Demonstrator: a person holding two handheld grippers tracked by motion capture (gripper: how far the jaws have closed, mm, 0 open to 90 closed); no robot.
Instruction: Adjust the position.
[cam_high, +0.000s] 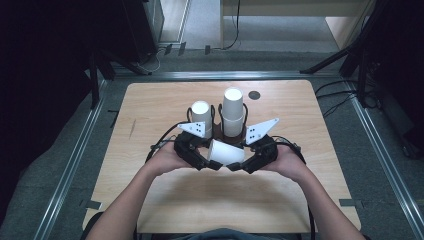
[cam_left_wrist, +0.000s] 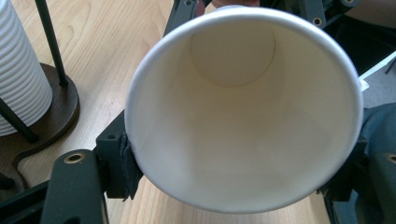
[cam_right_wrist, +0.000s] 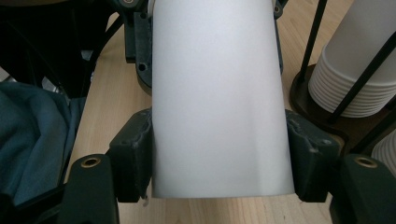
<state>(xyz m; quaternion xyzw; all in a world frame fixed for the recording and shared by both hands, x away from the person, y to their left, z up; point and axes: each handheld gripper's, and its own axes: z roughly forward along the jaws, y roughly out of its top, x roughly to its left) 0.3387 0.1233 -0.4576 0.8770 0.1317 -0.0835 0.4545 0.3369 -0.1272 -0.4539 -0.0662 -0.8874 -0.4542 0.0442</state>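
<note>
Clamping one paper cup (cam_high: 227, 151) sideways above the table (cam_high: 165, 195), left gripper (cam_high: 214, 165) and right gripper (cam_high: 235, 166) both squeeze; too much pinch and its thin wall buckles before restacking.

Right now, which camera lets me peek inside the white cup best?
The left gripper view: the paper cup opens toward that camera, so its round bottom and inner wall show. The right gripper view shows the cup's plain outer wall, pinched between two jaws. The high view shows it small, sideways, between both hand-held grippers.
</note>
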